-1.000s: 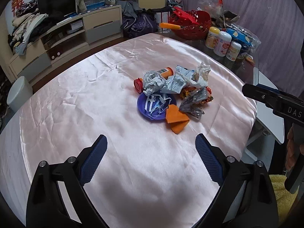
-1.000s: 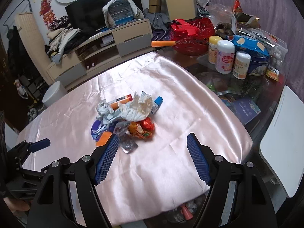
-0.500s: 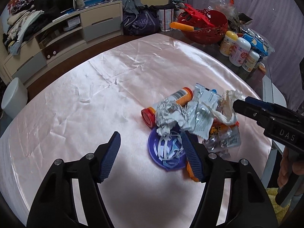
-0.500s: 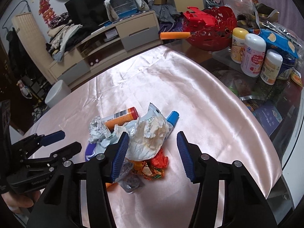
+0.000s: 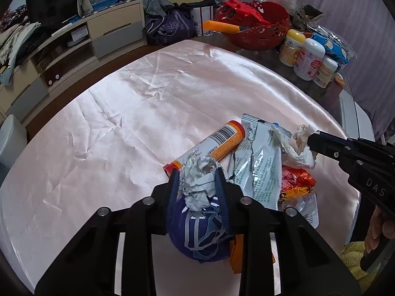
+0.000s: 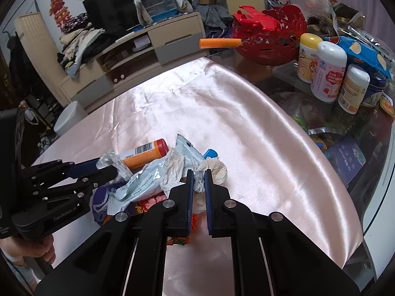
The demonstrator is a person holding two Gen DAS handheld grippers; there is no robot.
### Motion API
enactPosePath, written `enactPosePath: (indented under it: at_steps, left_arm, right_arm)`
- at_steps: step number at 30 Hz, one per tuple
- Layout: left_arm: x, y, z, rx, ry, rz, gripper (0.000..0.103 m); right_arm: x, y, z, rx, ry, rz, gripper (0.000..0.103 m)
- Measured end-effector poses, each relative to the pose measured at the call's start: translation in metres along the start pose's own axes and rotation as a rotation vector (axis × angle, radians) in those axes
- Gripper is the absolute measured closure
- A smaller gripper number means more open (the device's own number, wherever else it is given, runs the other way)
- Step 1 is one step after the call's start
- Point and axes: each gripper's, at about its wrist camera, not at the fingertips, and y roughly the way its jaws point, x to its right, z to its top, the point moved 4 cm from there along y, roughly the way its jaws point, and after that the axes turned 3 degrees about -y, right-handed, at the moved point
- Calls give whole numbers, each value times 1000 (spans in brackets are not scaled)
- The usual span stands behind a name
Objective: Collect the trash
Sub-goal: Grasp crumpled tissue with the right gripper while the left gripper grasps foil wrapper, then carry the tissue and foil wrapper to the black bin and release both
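Observation:
A trash pile lies on the pink satin tablecloth [image 5: 123,128]. My left gripper [image 5: 197,175] is shut on a crumpled grey paper ball [image 5: 197,185], above a blue plate [image 5: 200,244] with mask straps. My right gripper [image 6: 198,175] is shut on a crumpled white tissue [image 6: 212,170]; the tissue also shows in the left wrist view [image 5: 300,148]. Beside them lie an orange tube [image 5: 222,143], a silver-blue wrapper [image 5: 261,167], an orange-red snack wrapper [image 5: 296,182] and an orange card [image 5: 235,256]. The left gripper shows in the right wrist view [image 6: 98,167].
A red basket [image 6: 271,37] with an orange-handled tool [image 6: 219,42] stands at the table's far side. White bottles [image 6: 328,71] and snack bags stand on bare glass at right. A TV cabinet [image 6: 153,42] and white bin [image 6: 69,118] lie beyond.
Both grippers moved forward into the pile and closed. The left one closed on the grey paper ball, the right one on the white tissue.

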Motion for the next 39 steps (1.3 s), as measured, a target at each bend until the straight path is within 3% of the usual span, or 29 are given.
enactPosePath:
  at_steps: [10,22,29,39]
  left_arm:
    - [14,-27,4,50,48,14,92]
    - [39,-141,7,219,59,8,92]
    - [71,-195,-32,255,96,-21,92]
    - [118,-236,-110,250,143,-105,92]
  right_arm:
    - [3,-38,9,61,-8,-19,93]
    - [-4,-134,5,166,-32,-76,93]
    - [-9,-204,-28,211,-65,-134,93]
    - [-16,-272,-99,234,-94,-201,93]
